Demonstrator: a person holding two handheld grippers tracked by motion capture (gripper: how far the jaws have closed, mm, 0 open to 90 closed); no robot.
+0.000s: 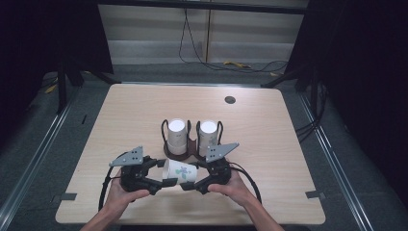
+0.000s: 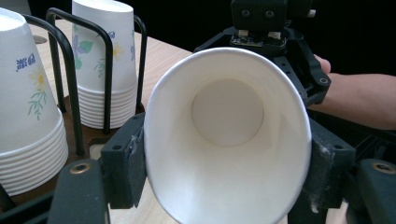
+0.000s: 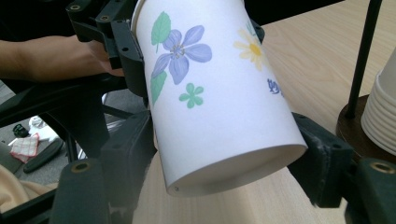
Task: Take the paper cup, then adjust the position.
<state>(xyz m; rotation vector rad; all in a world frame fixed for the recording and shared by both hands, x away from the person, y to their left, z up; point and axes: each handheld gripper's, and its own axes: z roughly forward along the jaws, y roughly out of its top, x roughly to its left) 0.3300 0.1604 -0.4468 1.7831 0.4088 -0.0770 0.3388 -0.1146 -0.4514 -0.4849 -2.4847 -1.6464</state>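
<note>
Left gripper (image 1: 161, 174) clamped the rim end of a paper cup (image 1: 180, 172), which lay on its side between both grippers, just in front of the cup rack (image 1: 192, 144) at the near middle of the table (image 1: 269, 130). Right gripper (image 1: 190, 179) pinched the cup's base end, jaws closed against its wall. High view gave the layout: both hands (image 1: 124, 195) came up from the near edge, and two upside-down cup stacks (image 1: 177, 134) stood in the rack behind the held cup. Left gripper view looked straight into the cup's mouth (image 2: 227, 135): white inside, round bottom, rim squeezed slightly oval between the black jaws; the right gripper (image 2: 261, 32) sat behind the cup, with the rack's black wire loops and flowered stacks to the cup's left. Right gripper view had the outside of the cup (image 3: 219, 93) instead: purple flower, green leaves, yellow daisy, blue lettering, base rim towards the camera. Left gripper (image 3: 116, 42) held the far end there, a hand behind it. Part of the rack's base and one stack edge sat right of the cup.
</note>
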